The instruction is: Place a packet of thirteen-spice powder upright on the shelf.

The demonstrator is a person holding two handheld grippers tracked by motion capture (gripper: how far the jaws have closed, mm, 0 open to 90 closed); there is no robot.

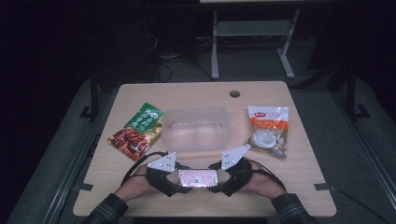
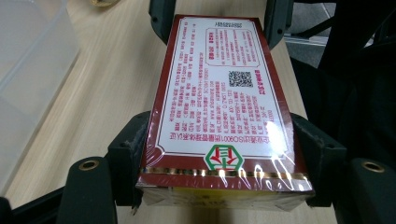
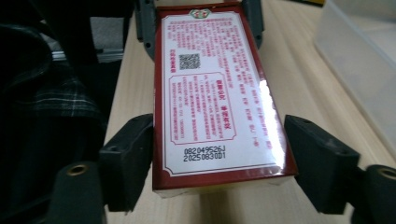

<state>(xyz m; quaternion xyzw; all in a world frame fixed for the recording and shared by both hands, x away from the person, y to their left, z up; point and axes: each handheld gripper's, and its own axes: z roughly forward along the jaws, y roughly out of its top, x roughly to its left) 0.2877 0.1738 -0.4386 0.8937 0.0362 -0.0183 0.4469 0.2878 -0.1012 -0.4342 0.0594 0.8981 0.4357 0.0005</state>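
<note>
At the near edge of the table (image 1: 140, 196), in front of the clear plastic tub (image 1: 197, 129), lies a red-bordered box (image 1: 198, 178). The left tool (image 1: 173, 179) clamps one end of the box. The right tool (image 1: 219, 178) straddles the other end, released on one side. Left of the tub sits a green sauce packet (image 1: 137, 130), right of it a white-and-orange pouch (image 1: 268, 130).

light wood table (image 1: 303, 158) w/ a cable hole near the far edge, on it: green/red snack bag (image 1: 136, 131) left, clear plastic tub (image 1: 197, 128) mid, orange/white pouch (image 1: 269, 130) right, red wrapped box (image 1: 198, 178) at near edge
</note>
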